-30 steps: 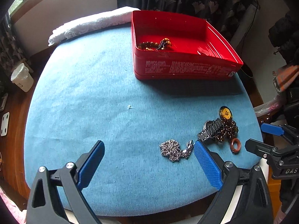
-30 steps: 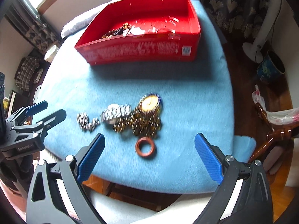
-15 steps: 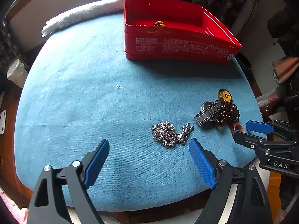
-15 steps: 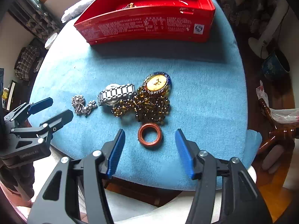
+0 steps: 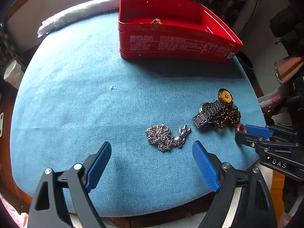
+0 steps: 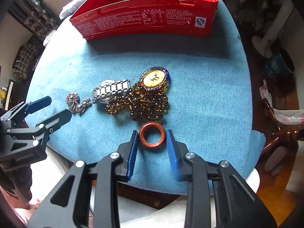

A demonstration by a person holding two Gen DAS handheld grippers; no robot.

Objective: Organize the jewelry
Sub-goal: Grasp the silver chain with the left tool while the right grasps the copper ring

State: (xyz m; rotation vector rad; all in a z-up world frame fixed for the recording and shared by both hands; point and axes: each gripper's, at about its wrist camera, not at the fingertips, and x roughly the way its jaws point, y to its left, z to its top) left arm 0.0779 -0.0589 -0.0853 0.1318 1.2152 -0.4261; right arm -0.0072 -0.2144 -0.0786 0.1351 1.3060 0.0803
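Observation:
A brown ring (image 6: 151,137) lies on the blue cloth between the blue pads of my right gripper (image 6: 152,148), whose jaws stand narrowly apart on either side of it with small gaps. Beyond it lie a dark bead necklace (image 6: 146,104) with a gold pendant (image 6: 153,78), a silver watch (image 6: 111,91) and a silver chain (image 6: 76,101). My left gripper (image 5: 152,163) is open and empty, just short of the silver chain (image 5: 165,136). A red tin (image 5: 171,30) holds some beads at the back.
The round table (image 5: 76,95) is covered in blue cloth, with its front edge just under both grippers. A white towel (image 5: 79,13) lies at the back left. A fan base and a pot (image 6: 279,64) stand on the floor to the right.
My right gripper has moved forward and narrowed its jaws around the brown ring. My left gripper has drawn a little closer to the silver chain and stays open.

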